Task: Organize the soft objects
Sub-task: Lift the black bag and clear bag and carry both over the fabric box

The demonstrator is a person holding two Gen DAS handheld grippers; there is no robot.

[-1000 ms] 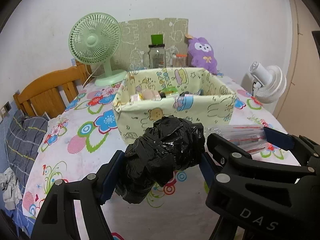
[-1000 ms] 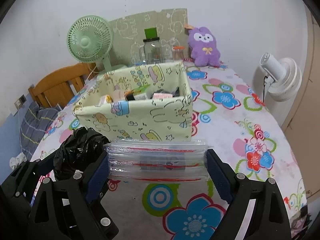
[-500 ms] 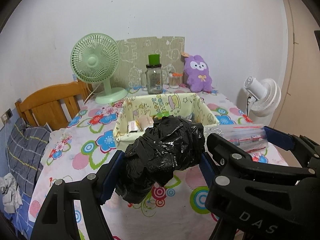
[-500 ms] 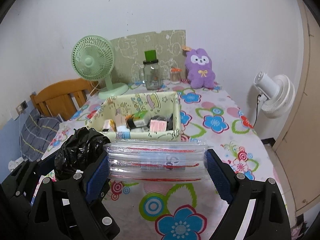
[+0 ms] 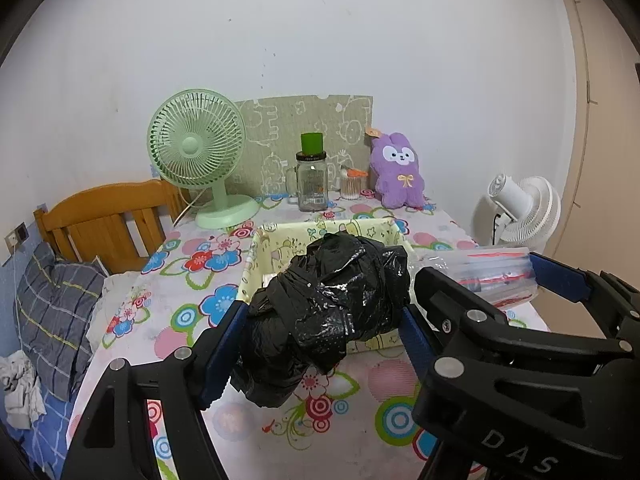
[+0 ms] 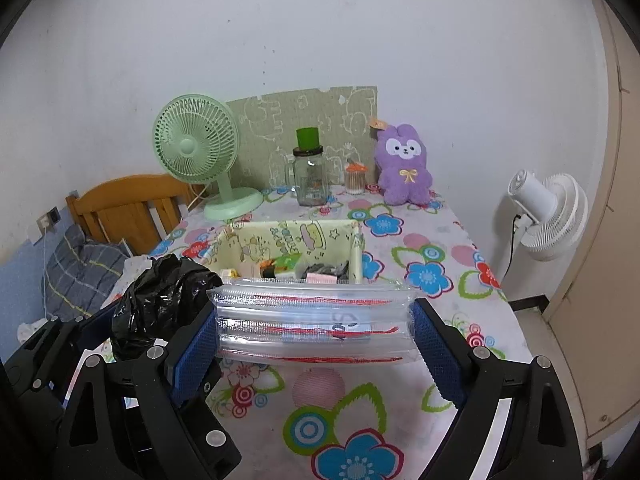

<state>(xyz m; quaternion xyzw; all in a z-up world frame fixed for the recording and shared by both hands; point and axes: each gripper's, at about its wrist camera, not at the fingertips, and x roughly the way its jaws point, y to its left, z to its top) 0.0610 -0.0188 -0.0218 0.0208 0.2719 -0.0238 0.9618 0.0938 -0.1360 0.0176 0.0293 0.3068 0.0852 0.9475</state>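
My left gripper (image 5: 320, 340) is shut on a crumpled black plastic bag (image 5: 328, 304), held in the air in front of the yellow fabric basket (image 5: 276, 248). The bag also shows in the right wrist view (image 6: 160, 300). My right gripper (image 6: 314, 332) is shut on a stack of clear zip bags with red seal lines (image 6: 312, 322), held above the table near the basket (image 6: 288, 236). The zip bags also show at the right of the left wrist view (image 5: 492, 276). The basket holds several small items.
At the table's far edge stand a green desk fan (image 6: 196, 156), a glass jar with a green cup on top (image 6: 310, 180), a small cotton-swab jar (image 6: 355, 178) and a purple plush rabbit (image 6: 402, 166). A white fan (image 6: 548, 212) stands off the right edge, a wooden chair (image 6: 128, 204) at left.
Both grippers have risen and drawn back from the basket, still holding their loads. The basket now looks smaller and lower, and more of its inside shows.
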